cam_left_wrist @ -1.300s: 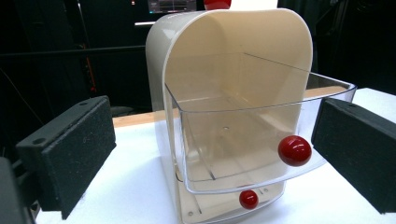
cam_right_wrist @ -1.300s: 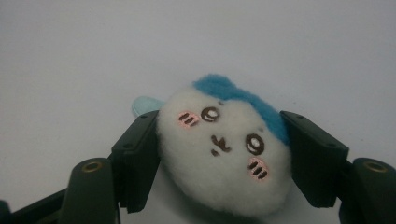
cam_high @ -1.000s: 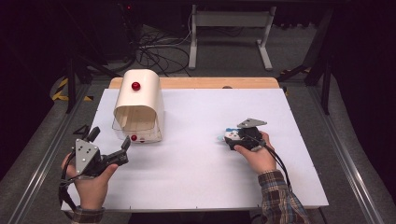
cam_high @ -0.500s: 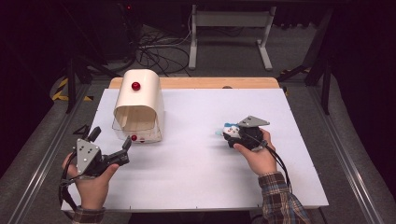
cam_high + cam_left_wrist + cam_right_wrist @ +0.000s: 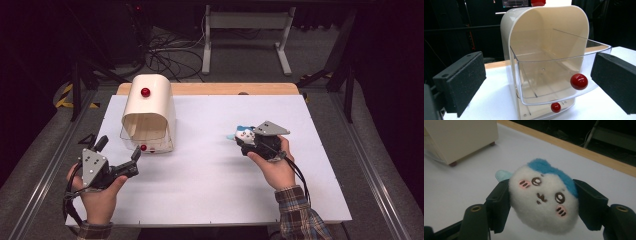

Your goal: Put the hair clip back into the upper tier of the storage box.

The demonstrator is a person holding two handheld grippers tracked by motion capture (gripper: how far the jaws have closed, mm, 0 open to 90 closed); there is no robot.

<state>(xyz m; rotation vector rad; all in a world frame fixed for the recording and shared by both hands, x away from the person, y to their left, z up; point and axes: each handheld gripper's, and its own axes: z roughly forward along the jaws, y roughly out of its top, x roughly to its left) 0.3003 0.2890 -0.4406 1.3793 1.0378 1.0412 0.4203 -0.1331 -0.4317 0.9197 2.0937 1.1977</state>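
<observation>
Presently, at the lower left of the high view, the left gripper is held with jaws spread wide and nothing between them, aimed at the cream bin, whose clear drawer with its red knob is seen pulled open. At centre right, the plush toy is clamped between the jaws of the right gripper, lifted off the white table. Carrying appears to be the step in hand; next, the toy would be brought leftward over the drawer's rim. Nothing is seen lying in between.
</observation>
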